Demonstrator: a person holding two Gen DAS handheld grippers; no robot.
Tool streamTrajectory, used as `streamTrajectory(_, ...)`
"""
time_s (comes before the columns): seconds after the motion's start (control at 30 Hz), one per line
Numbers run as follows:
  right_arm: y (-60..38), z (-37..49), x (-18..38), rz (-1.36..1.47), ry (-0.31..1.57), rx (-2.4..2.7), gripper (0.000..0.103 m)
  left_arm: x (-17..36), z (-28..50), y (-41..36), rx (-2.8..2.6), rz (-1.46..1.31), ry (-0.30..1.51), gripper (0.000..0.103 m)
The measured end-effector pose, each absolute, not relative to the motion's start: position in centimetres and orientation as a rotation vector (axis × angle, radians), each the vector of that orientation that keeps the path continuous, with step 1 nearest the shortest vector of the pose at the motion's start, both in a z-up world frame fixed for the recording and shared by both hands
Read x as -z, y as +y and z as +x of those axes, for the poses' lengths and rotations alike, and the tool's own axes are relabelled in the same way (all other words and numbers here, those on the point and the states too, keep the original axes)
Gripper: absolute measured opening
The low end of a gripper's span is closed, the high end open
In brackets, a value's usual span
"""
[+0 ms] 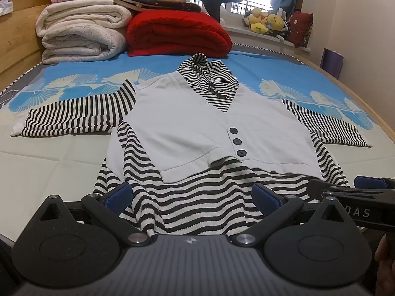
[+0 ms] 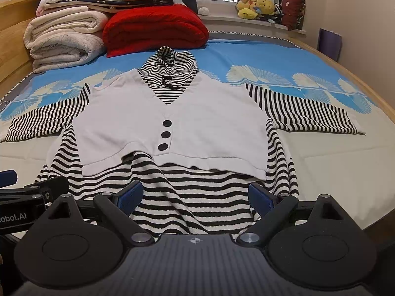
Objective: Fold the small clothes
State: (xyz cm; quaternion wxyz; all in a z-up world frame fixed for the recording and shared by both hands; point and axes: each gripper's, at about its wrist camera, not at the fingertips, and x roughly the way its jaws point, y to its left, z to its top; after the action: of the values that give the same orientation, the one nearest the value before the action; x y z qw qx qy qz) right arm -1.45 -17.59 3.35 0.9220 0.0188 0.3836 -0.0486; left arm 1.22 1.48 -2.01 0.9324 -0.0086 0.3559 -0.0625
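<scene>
A small hooded top (image 1: pixel 187 120) lies flat, front up, on the bed. It has a white vest panel with three dark buttons and black-and-white striped sleeves, hood and hem. It also shows in the right wrist view (image 2: pixel 172 123). Both sleeves are spread out sideways. My left gripper (image 1: pixel 192 197) is open, its blue pads over the near striped hem on the left side. My right gripper (image 2: pixel 196 197) is open over the near hem on the right side. Each gripper shows at the edge of the other's view. Neither holds anything.
Folded white quilts (image 1: pixel 81 37) and a red blanket (image 1: pixel 177 34) are stacked at the head of the bed. A blue patterned sheet (image 1: pixel 271 74) lies under the hood. Plush toys (image 1: pixel 266 22) sit on the windowsill. The wooden bed frame (image 1: pixel 17 46) runs along the left.
</scene>
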Motion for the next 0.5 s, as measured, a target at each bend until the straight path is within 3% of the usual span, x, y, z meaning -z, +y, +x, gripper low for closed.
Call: streamTrajectory(0.5, -17.58, -1.44, -3.34, 0.039, 0.788, 0.099, 0.092, 1.99, 1.20, 1.27, 0.129, -0.021, 0.727, 0.103)
